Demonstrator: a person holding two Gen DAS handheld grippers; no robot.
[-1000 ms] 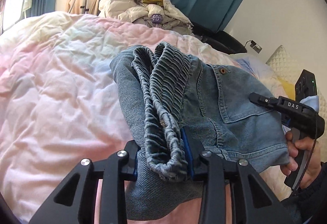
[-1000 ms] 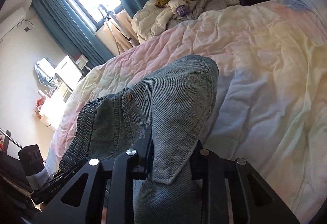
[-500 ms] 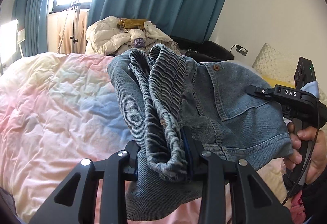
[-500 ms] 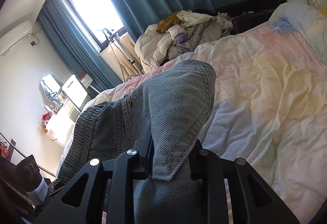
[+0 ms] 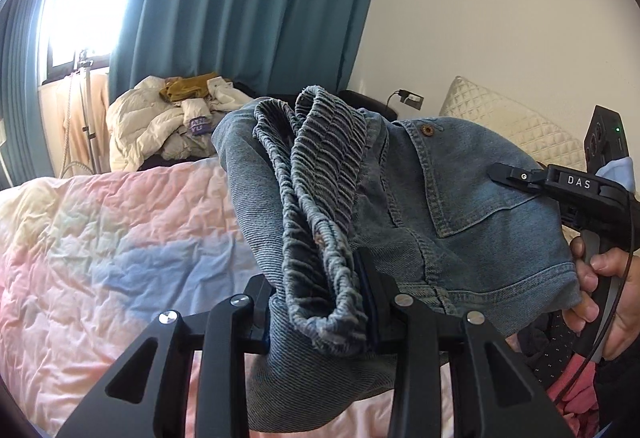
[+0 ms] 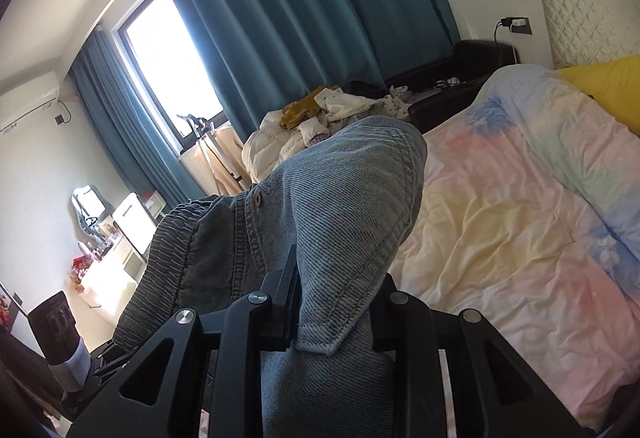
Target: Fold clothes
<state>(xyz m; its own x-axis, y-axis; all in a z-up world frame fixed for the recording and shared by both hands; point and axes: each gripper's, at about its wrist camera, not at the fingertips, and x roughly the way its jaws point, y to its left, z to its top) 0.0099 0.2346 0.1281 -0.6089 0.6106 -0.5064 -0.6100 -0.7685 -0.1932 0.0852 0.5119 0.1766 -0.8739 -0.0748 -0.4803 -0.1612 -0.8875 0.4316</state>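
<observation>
Denim, soft but heavy: I have the faded blue denim shorts (image 5: 460,206) clamped, left gripper (image 5: 320,302) on the elastic waistband at lower centre, right gripper (image 6: 336,314) pinching the hem.

My left wrist view looks close along the shorts (image 5: 400,198) toward the bed's (image 5: 100,238) far edge; my right view shares shorts (image 6: 340,206), bed (image 6: 520,238), curtain (image 6: 300,18)

Faded blue denim shorts (image 5: 460,198) with ribbed elastic waistband (image 5: 316,190), matt black plastic left claw (image 5: 320,302), silver metal screws, crinkled pastel cotton quilt (image 5: 120,238)
</observation>
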